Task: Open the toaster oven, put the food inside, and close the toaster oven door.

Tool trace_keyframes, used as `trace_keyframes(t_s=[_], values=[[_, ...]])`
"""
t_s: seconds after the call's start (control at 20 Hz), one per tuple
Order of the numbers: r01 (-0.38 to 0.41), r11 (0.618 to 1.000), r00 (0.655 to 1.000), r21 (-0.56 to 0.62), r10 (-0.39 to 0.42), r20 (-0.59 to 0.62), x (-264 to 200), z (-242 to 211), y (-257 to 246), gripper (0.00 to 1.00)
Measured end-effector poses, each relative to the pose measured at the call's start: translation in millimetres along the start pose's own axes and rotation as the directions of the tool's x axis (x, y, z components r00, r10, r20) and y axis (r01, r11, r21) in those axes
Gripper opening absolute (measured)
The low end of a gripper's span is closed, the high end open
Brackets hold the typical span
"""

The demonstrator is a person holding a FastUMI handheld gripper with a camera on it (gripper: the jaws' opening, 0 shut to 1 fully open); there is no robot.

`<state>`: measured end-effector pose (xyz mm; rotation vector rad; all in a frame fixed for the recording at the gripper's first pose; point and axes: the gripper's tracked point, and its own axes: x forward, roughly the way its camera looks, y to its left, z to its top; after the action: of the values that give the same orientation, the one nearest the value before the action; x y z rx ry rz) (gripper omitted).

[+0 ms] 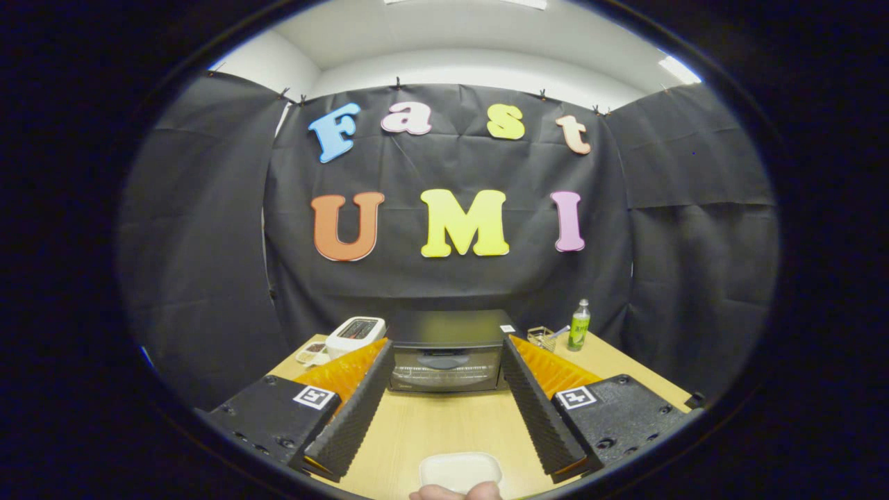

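Note:
A black toaster oven point(448, 351) stands at the far side of the wooden table point(444, 430), its glass door closed, straight beyond my fingers. My gripper point(448, 361) is open, with its fingertips framing the oven from a distance and nothing between them. Close below, near the table's front edge, lies a pale whitish piece of food or a dish point(460, 470); I cannot tell which. A person's hand point(455, 492) touches its near side.
Left of the oven sit a white pop-up toaster point(355, 335) and a small tray point(312, 354). To the oven's right stand a small wire basket point(542, 338) and a green bottle point(578, 325). Black cloth walls close in the table.

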<state>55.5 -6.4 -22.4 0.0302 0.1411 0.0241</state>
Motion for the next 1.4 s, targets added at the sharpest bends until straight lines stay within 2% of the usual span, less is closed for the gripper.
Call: trace_keyframes(t_s=[0.2, 0.5, 0.6, 1.4], values=[[0.012, 1.0, 1.0, -0.021, -0.012, 0.009, -30, -19, -4, 1.0], [0.009, 1.0, 1.0, -0.014, -0.009, 0.014, -47, -33, -1, 1.0], [0.032, 0.999, 0.999, -0.013, -0.032, 0.035, -52, -30, -9, 1.0], [0.058, 0.998, 0.998, -0.006, -0.058, -0.007, -48, -53, -19, 1.0]])
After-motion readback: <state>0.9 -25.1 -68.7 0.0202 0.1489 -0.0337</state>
